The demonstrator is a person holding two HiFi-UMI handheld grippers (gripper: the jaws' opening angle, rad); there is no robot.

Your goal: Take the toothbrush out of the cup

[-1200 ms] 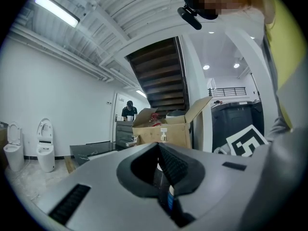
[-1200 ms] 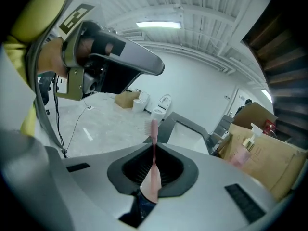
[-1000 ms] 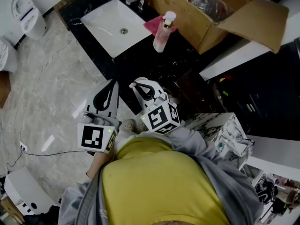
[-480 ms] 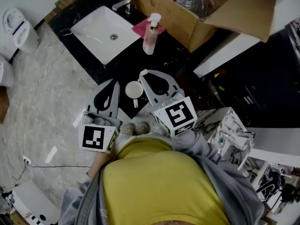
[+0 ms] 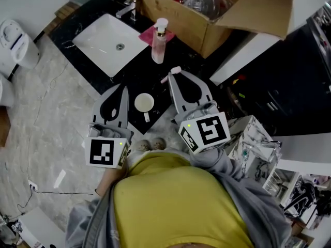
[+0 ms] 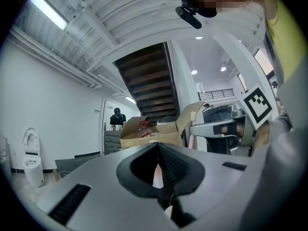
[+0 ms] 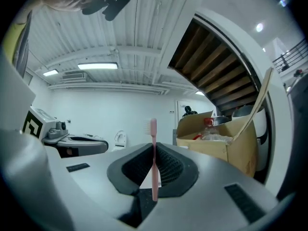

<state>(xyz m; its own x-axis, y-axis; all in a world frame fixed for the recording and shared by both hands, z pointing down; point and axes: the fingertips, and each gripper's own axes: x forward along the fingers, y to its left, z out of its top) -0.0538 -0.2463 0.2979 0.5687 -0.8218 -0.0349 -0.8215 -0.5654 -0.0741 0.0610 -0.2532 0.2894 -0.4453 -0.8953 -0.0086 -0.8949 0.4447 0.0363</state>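
A white cup (image 5: 144,103) stands on the black counter (image 5: 170,61), between my two grippers. My right gripper (image 5: 174,76) is to the right of the cup and higher, shut on a pink toothbrush (image 5: 175,70). In the right gripper view the toothbrush (image 7: 154,163) stands upright between the pads, its bristle head above the jaws. My left gripper (image 5: 123,90) hangs just left of the cup, apart from it. Its jaws (image 6: 163,177) are shut with nothing gripped.
A white sink (image 5: 106,37) with a faucet (image 5: 129,6) lies at the counter's far left. A pink bottle (image 5: 158,41) stands on a pink cloth beyond the cup. An open cardboard box (image 5: 207,19) fills the back right. The counter's near edge drops to marble floor.
My right gripper has risen and moved away from me with the toothbrush, uncovering the cup. The left gripper shifted only slightly beside the cup.
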